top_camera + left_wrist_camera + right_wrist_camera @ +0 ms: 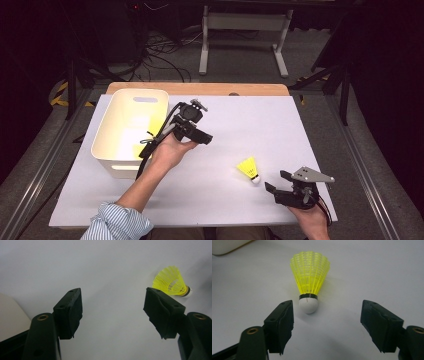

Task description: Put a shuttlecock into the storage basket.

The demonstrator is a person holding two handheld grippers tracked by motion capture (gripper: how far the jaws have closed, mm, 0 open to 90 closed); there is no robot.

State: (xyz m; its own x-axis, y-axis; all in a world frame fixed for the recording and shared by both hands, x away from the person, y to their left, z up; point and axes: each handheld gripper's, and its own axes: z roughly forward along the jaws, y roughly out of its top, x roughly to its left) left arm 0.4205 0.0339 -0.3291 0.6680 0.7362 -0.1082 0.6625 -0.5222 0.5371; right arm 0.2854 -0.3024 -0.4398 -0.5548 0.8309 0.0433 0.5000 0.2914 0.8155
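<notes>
Two hand-held grippers gape empty; shuttlecock (309, 282) cork faces right hand-held gripper (327, 325); high view: bin (107, 150)

A bin (131, 131) sits on the table (250, 120) at about ten o'clock from the table's middle, near the left edge. A shuttlecock (249, 169) lies on its side at about four o'clock, well apart from the bin. The left gripper (202, 136) is held just beside the bin, at its three o'clock. The right gripper (276, 182) is near the shuttlecock, at its four o'clock, close to the table's front edge.
</notes>
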